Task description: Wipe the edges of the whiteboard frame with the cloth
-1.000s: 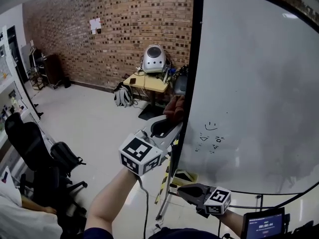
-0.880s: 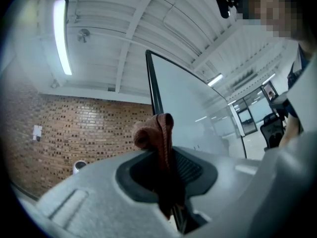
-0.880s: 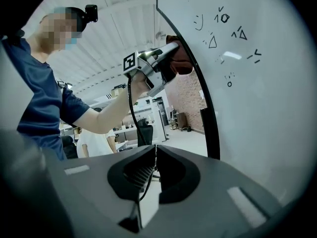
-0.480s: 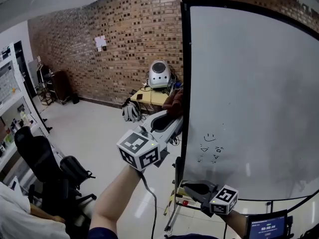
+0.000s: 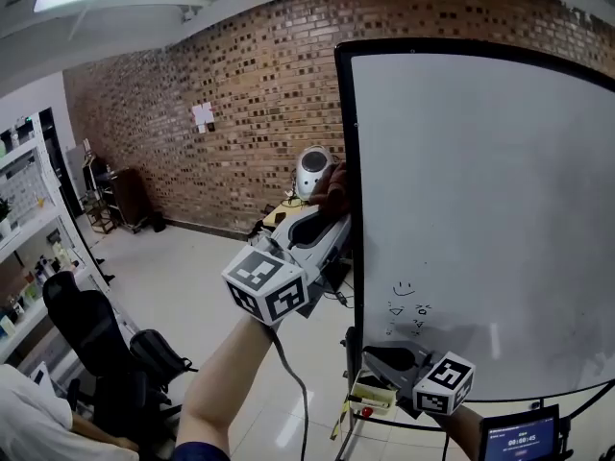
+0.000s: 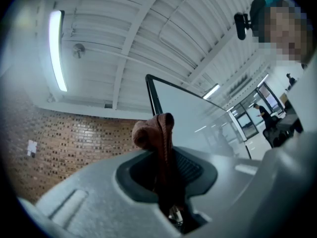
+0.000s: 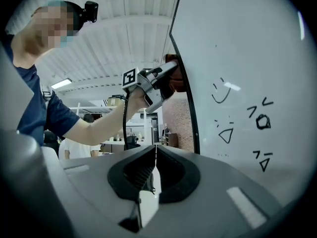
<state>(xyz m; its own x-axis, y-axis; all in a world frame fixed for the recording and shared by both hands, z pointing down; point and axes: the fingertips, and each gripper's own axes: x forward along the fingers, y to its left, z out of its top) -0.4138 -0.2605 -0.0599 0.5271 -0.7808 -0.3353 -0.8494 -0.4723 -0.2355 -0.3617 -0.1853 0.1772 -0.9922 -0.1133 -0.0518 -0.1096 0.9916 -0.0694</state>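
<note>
At the bottom of the head view, just right of centre, the right gripper (image 5: 382, 361) is near the lower left corner of the whiteboard (image 5: 480, 190). Its jaws are pressed together with nothing between them. At centre frame the left gripper (image 5: 332, 221) angles upward, jaws clamped on a reddish-brown cloth (image 5: 333, 188) whose bunched end pokes past the tips. That bunch sits against the left edge of the board's black frame (image 5: 345, 142), about mid-height. Marker doodles (image 5: 408, 296) dot the white surface, and a brick wall (image 5: 240, 113) runs behind.
</note>
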